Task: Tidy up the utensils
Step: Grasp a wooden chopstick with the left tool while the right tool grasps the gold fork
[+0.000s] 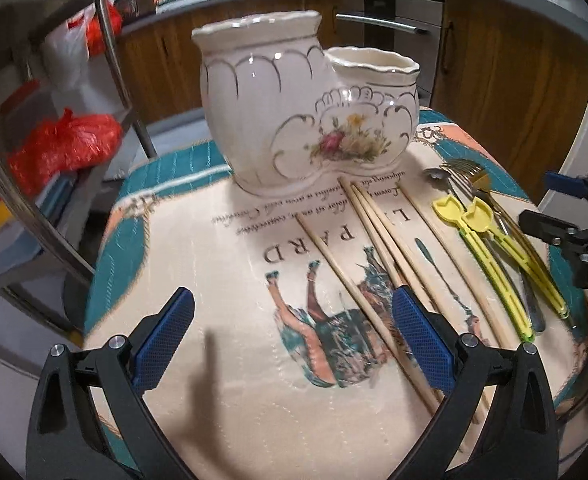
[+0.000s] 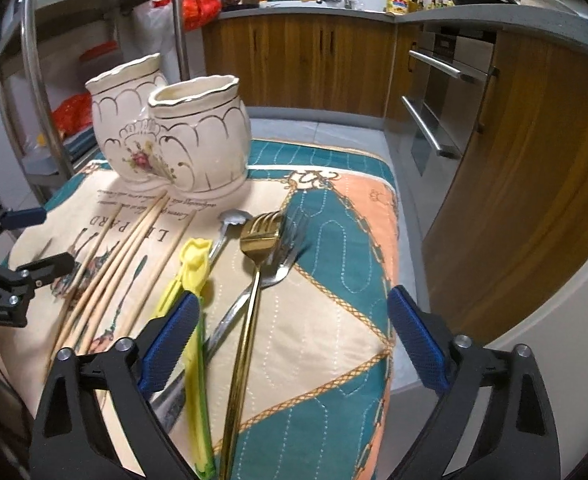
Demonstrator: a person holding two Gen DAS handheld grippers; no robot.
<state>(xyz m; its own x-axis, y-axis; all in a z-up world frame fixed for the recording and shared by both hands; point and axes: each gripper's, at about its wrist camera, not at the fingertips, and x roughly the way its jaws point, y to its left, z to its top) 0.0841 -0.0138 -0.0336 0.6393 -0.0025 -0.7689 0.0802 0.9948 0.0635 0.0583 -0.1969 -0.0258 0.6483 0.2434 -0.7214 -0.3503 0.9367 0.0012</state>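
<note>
A cream ceramic double-pot utensil holder (image 1: 294, 108) stands empty at the back of the printed cloth; it also shows in the right wrist view (image 2: 174, 132). Several wooden chopsticks (image 1: 378, 240) lie in front of it, also seen in the right wrist view (image 2: 122, 256). Right of them lie yellow plastic tools (image 1: 490, 248) (image 2: 196, 268), a gold fork (image 2: 254, 264), silver forks (image 2: 286, 248) and a spoon (image 2: 230, 224). My left gripper (image 1: 292, 332) is open above the cloth beside the chopsticks. My right gripper (image 2: 292, 332) is open over the forks' handles.
The printed cloth (image 2: 334, 320) covers a small table whose right edge drops to the floor. A metal rack (image 1: 54, 160) with red bags stands at the left. Wooden cabinets and an oven (image 2: 446, 100) lie beyond.
</note>
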